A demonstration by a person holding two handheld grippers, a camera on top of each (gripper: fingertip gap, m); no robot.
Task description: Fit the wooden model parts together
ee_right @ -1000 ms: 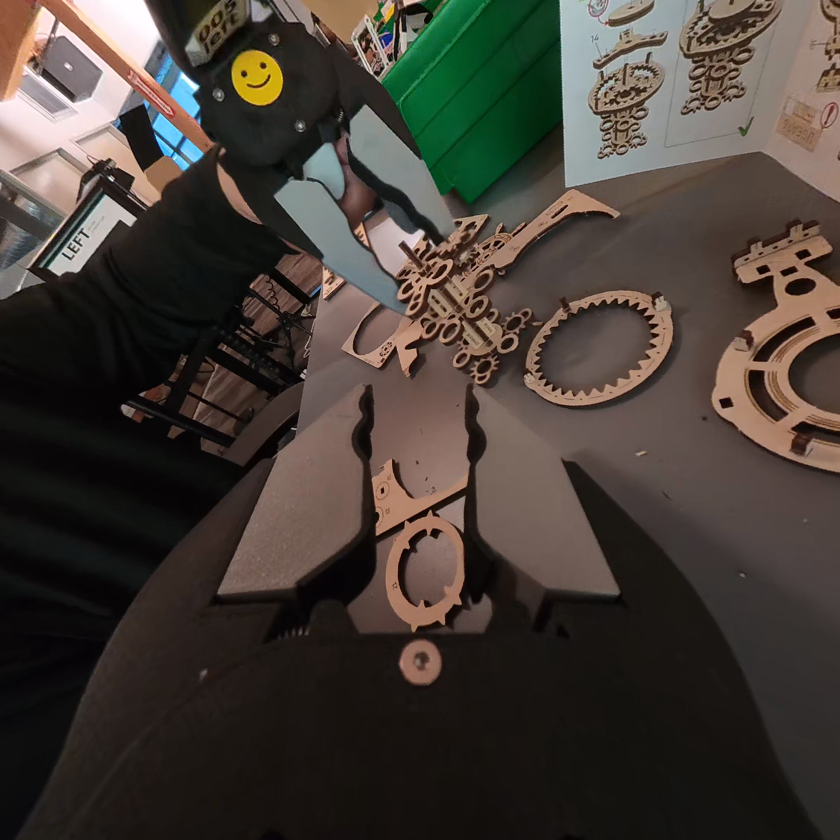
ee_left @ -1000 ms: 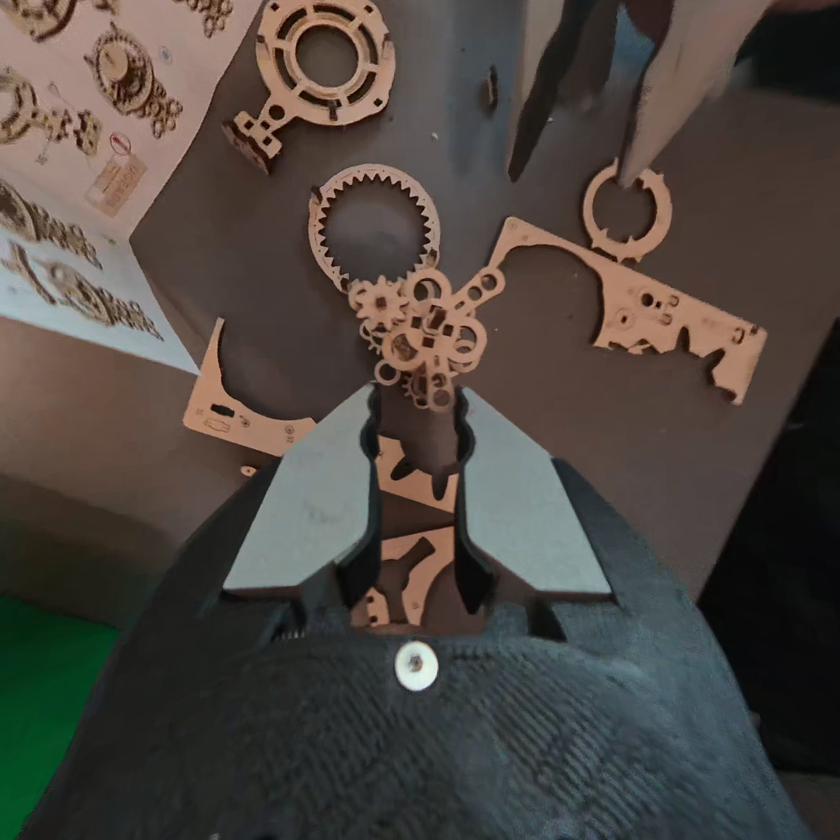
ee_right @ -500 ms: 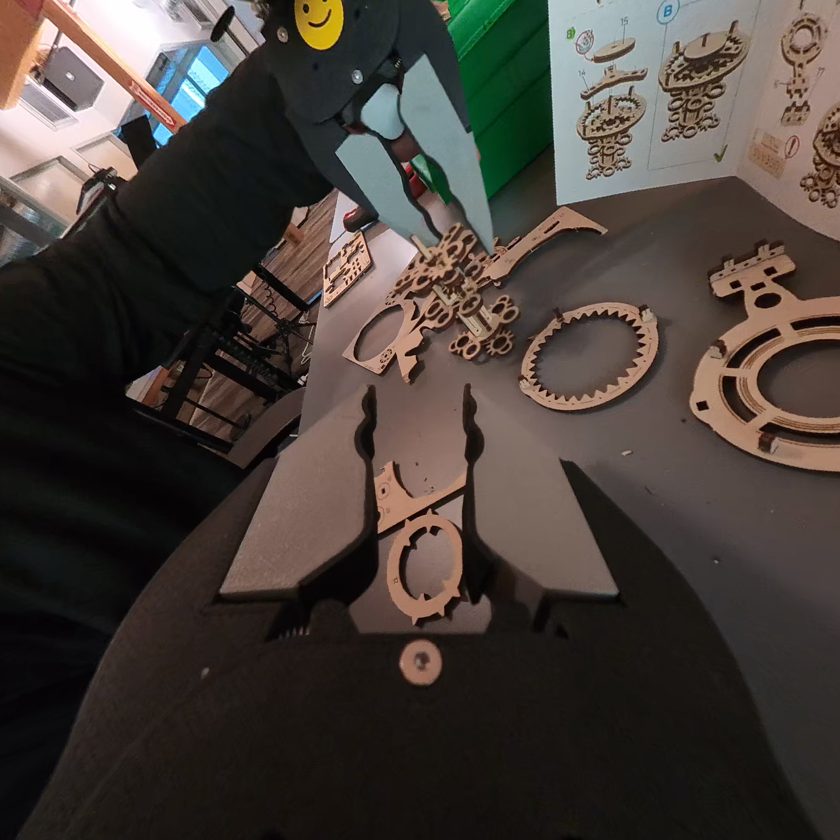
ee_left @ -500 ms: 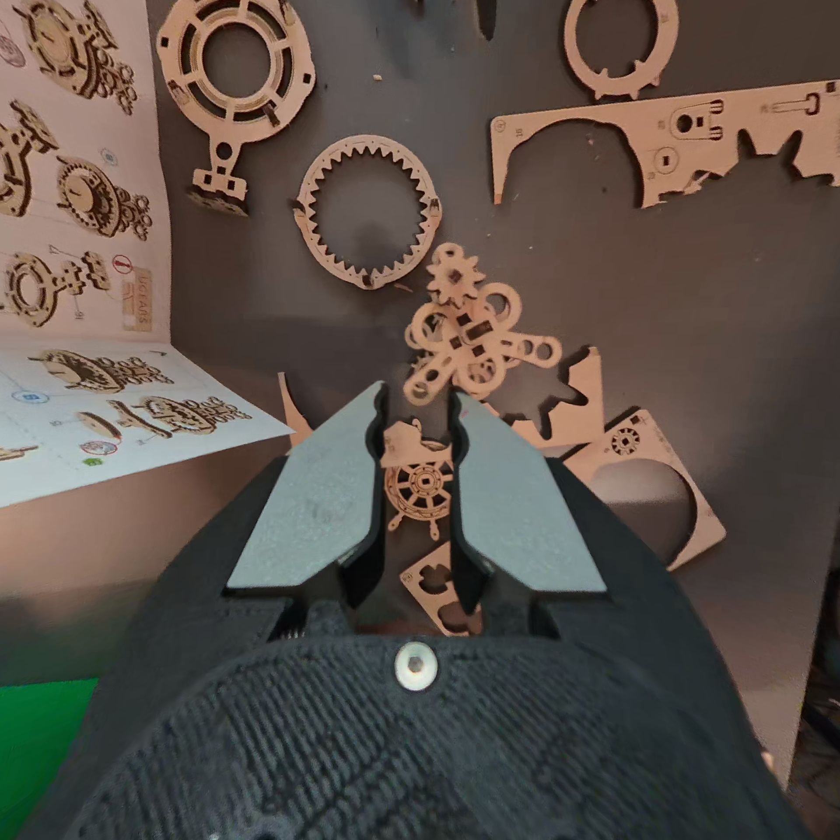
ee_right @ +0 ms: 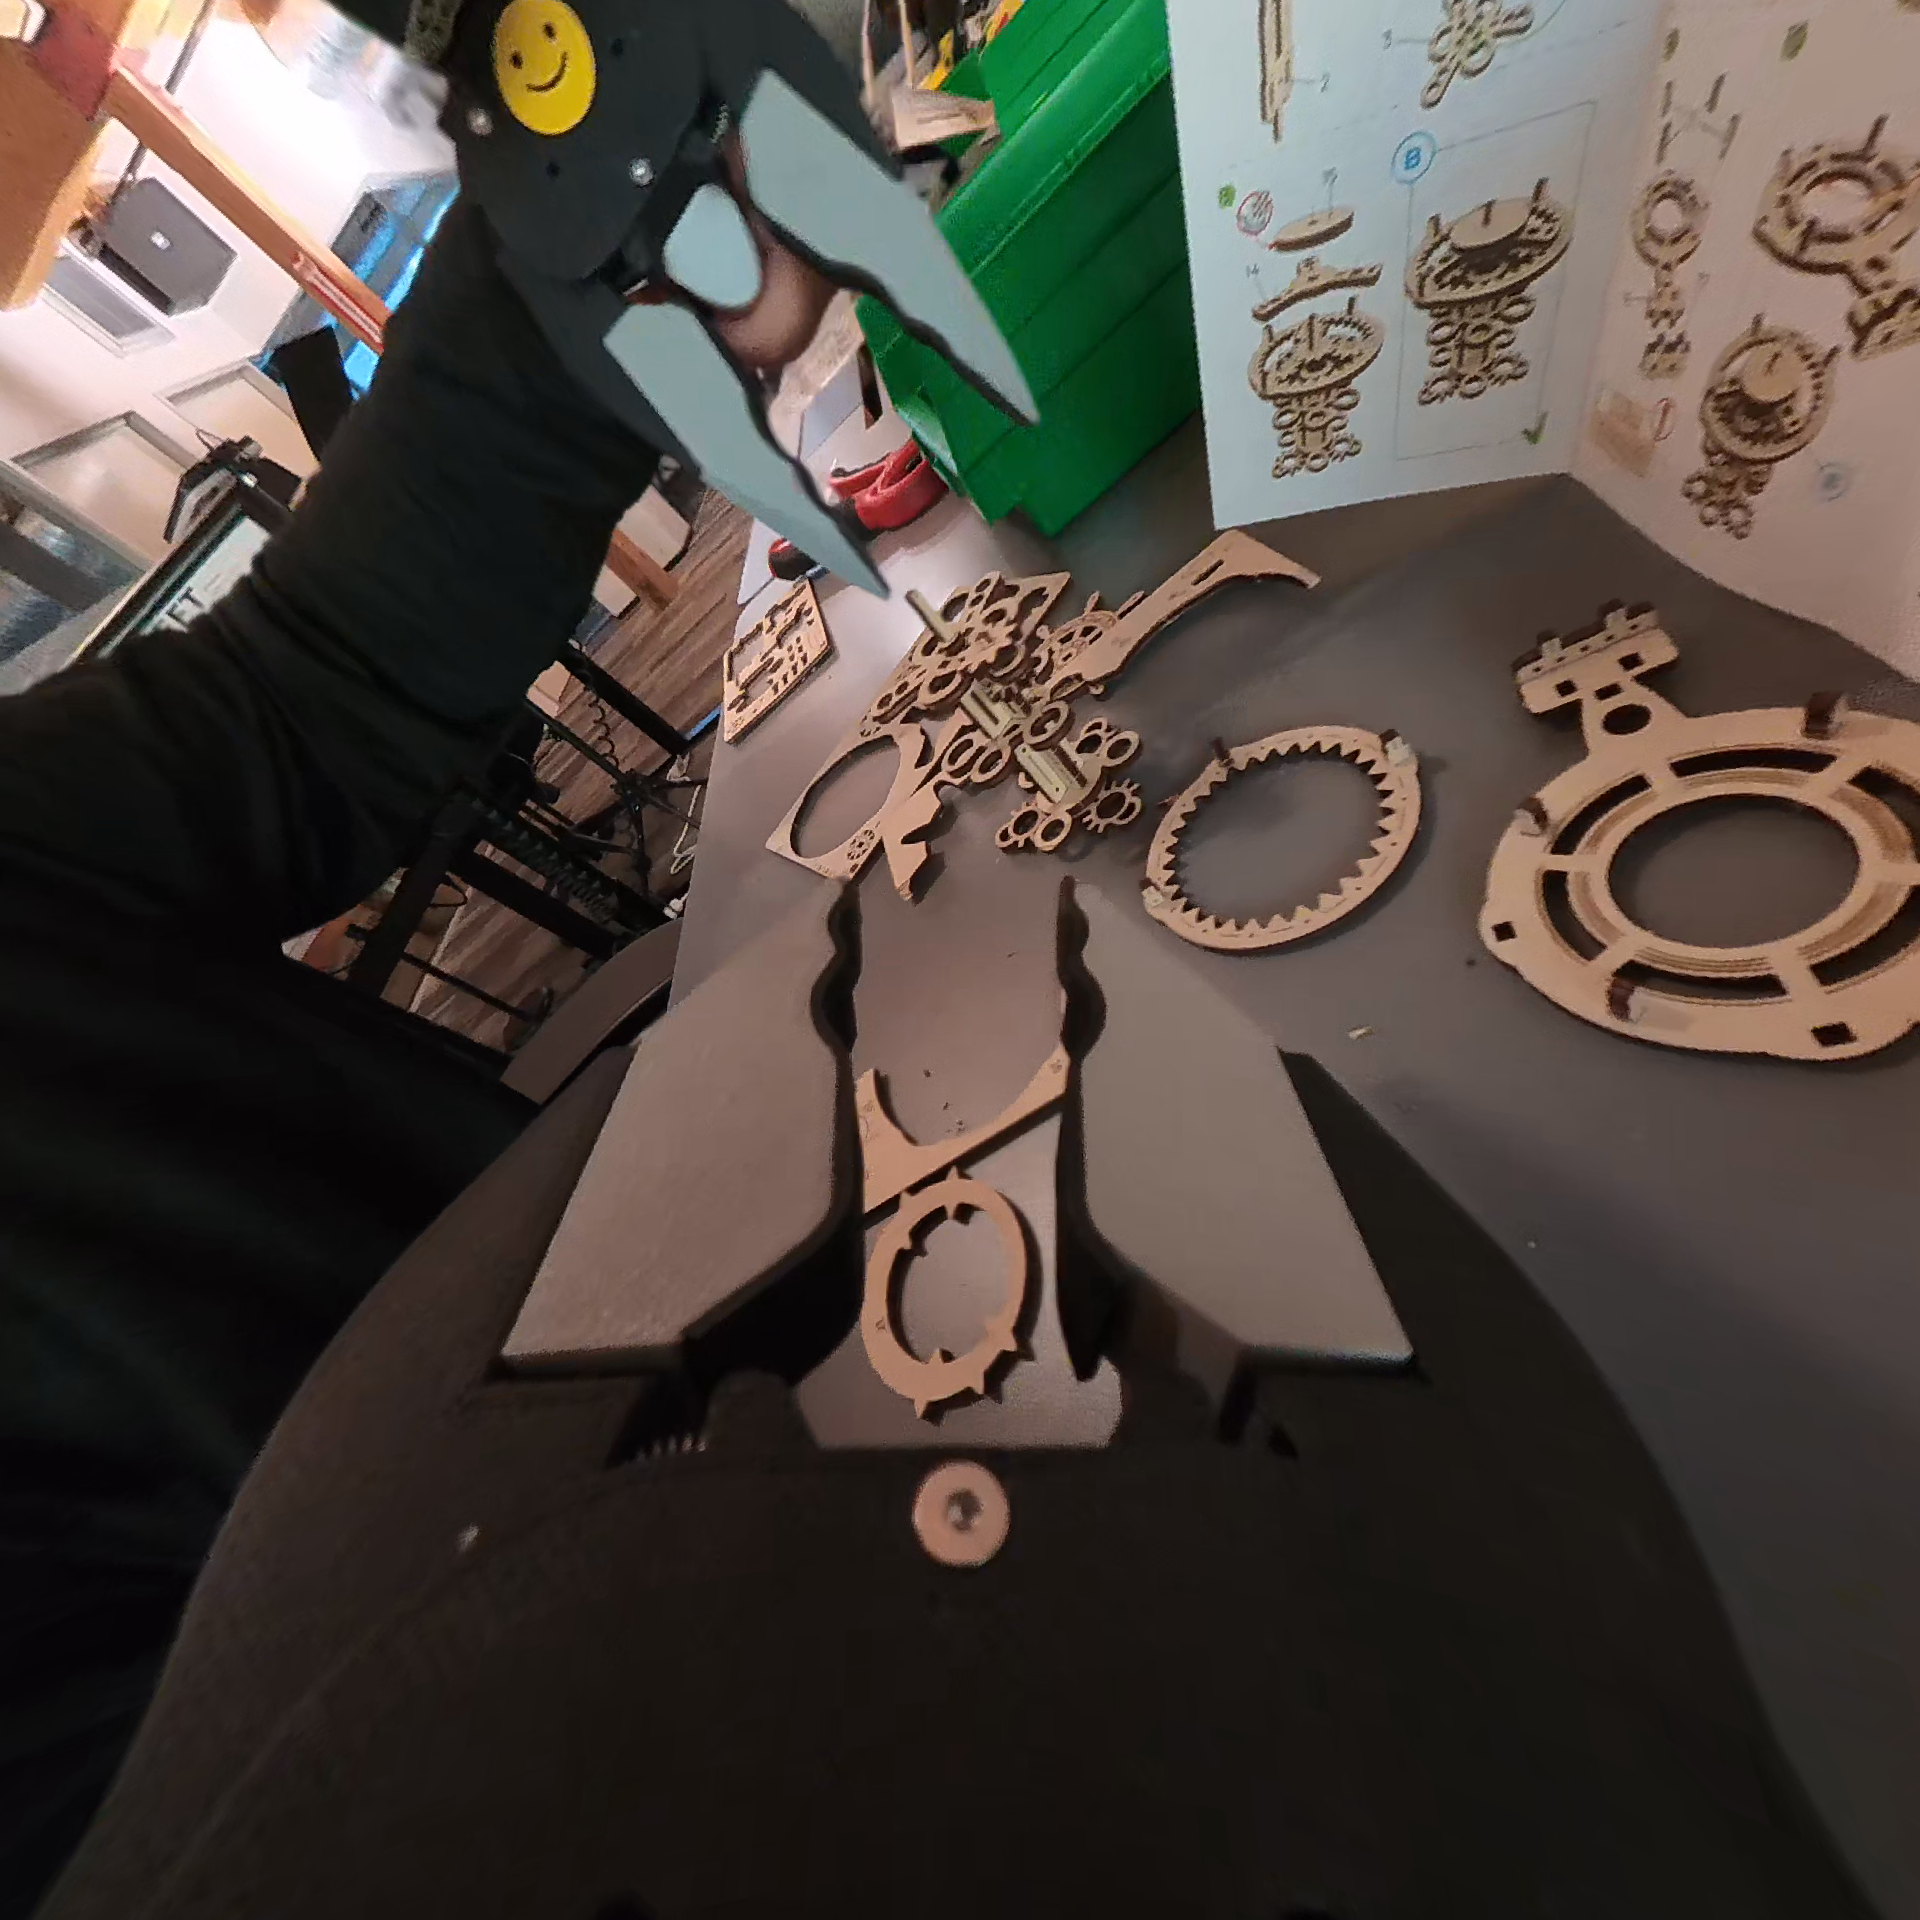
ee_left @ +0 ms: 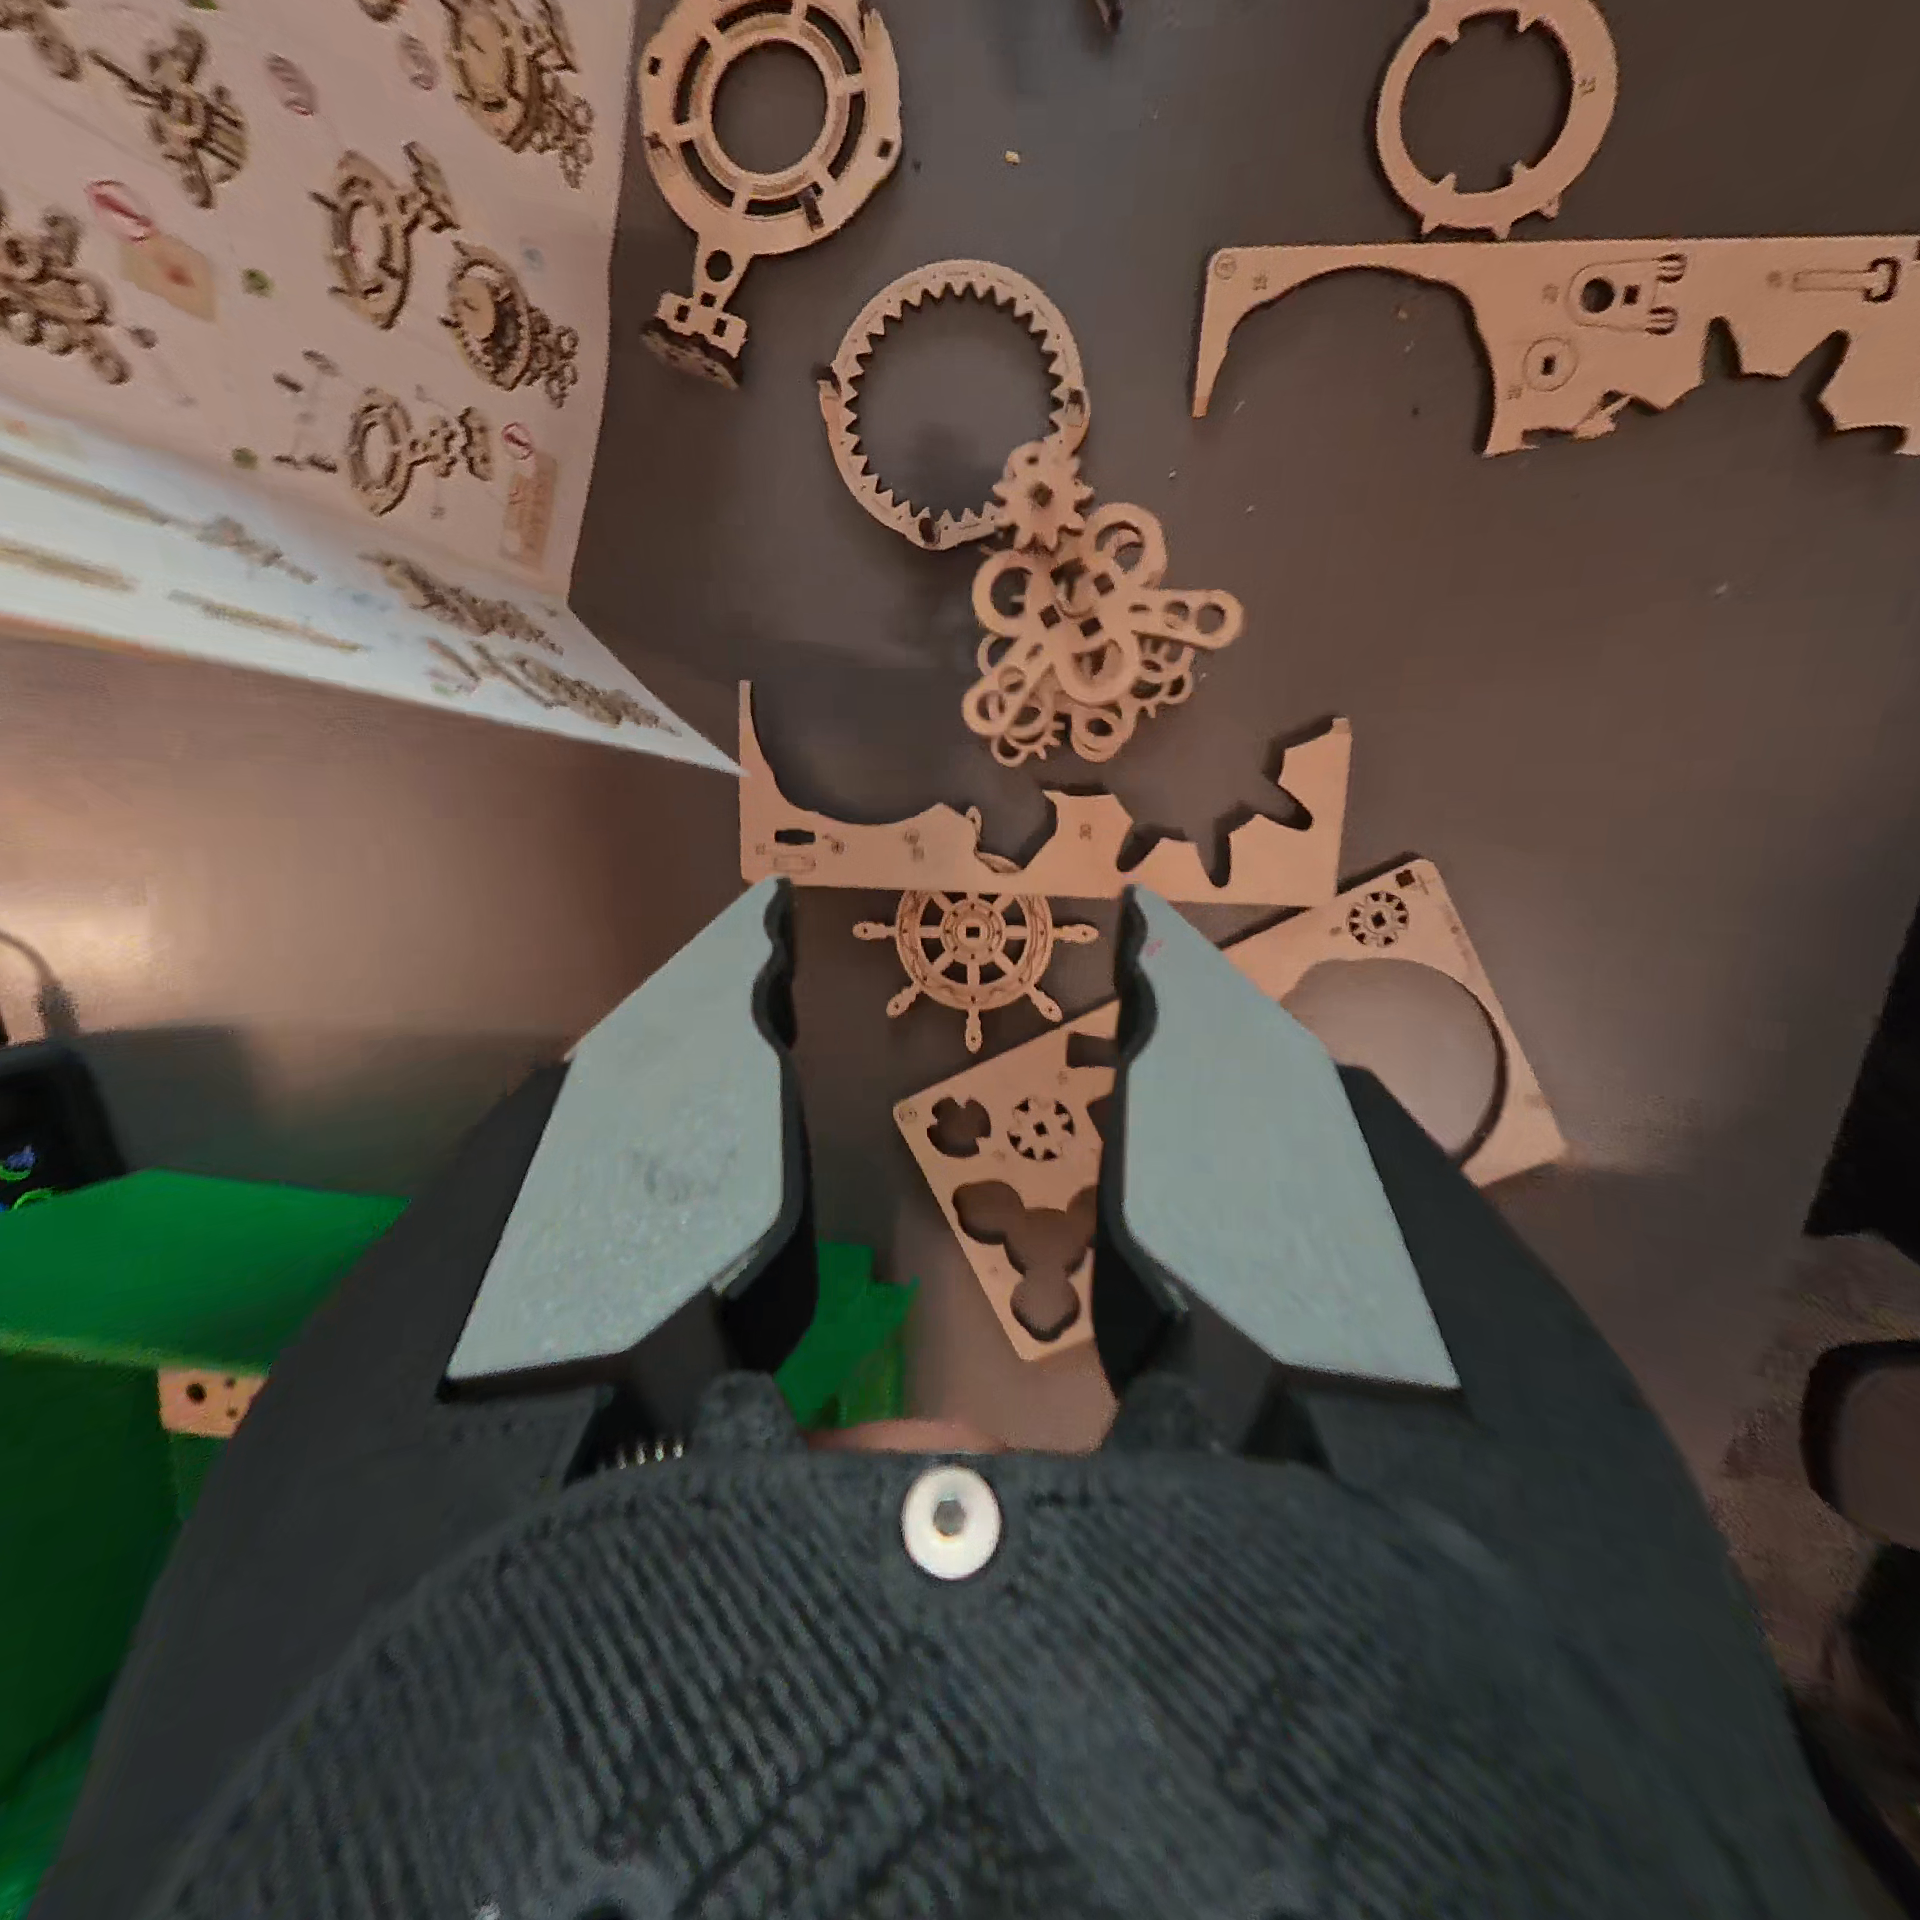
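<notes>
Both grippers are open and empty: the left gripper (ee_left: 954,914) hangs above the ship's-wheel piece (ee_left: 974,954), near the gear cluster (ee_left: 1091,634) lying free on the table (ee_left: 1558,644); the right gripper (ee_right: 956,914) idles over the notched ring (ee_right: 948,1288).

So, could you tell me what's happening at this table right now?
A person is building a wooden model with two hand-held grippers. The left gripper is open and empty, above a small ship's wheel near the gear cluster lying on the table. The right gripper is open too, over a notched ring.
</notes>
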